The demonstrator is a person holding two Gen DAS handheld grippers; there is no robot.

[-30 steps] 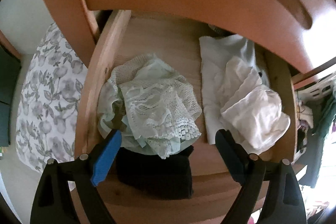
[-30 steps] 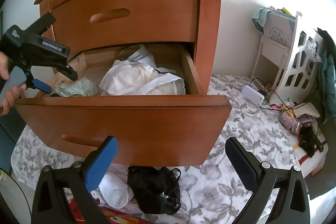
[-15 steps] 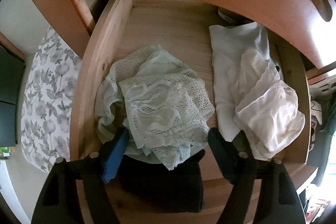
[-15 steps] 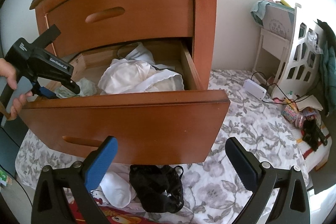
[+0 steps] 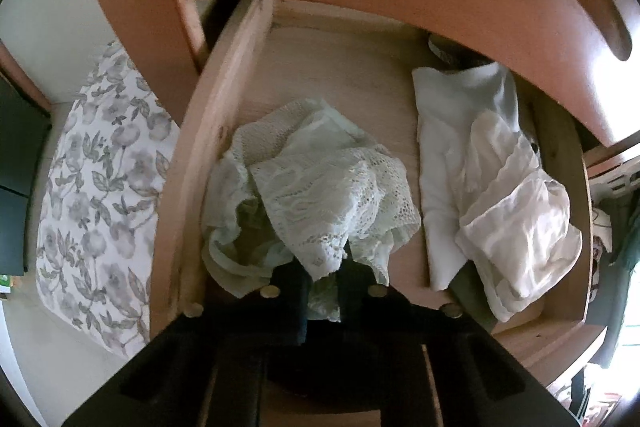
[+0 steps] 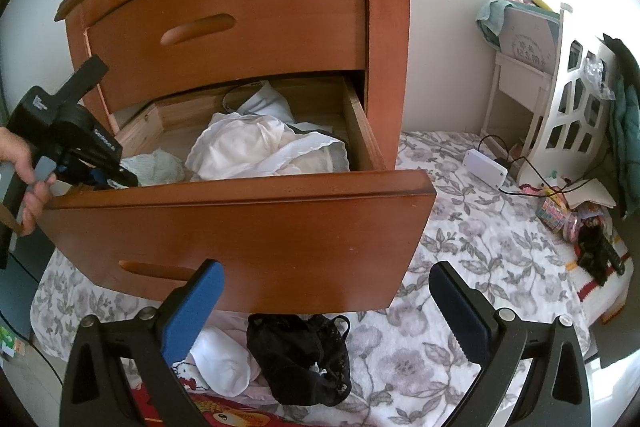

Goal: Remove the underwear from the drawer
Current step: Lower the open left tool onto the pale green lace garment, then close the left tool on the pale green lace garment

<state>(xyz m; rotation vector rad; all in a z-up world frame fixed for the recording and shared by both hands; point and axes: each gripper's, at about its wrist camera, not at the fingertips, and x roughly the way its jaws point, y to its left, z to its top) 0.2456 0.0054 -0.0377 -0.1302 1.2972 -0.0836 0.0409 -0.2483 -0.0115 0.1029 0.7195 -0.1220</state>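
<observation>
Black, the left claw point(image 5: 322, 291) has just been closed and is clamped on the pale green lace underwear point(image 5: 320, 187), which lies inside the open brown wooden drawer point(image 5: 240, 47). Farther right, crumpled white garments point(image 5: 500, 195) are seen. The right claw point(image 6: 324, 311) is held apart, empty.

The left wrist camera hangs close above the open lower drawer of the reddish-brown wooden nightstand point(image 5: 224, 131), looking steeply down onto its pale floor. The right wrist camera sits farther back, in front of that drawer point(image 6: 240, 227), facing it slantwise downward. Both views share the drawer's inside and the closed upper drawer front.
</observation>
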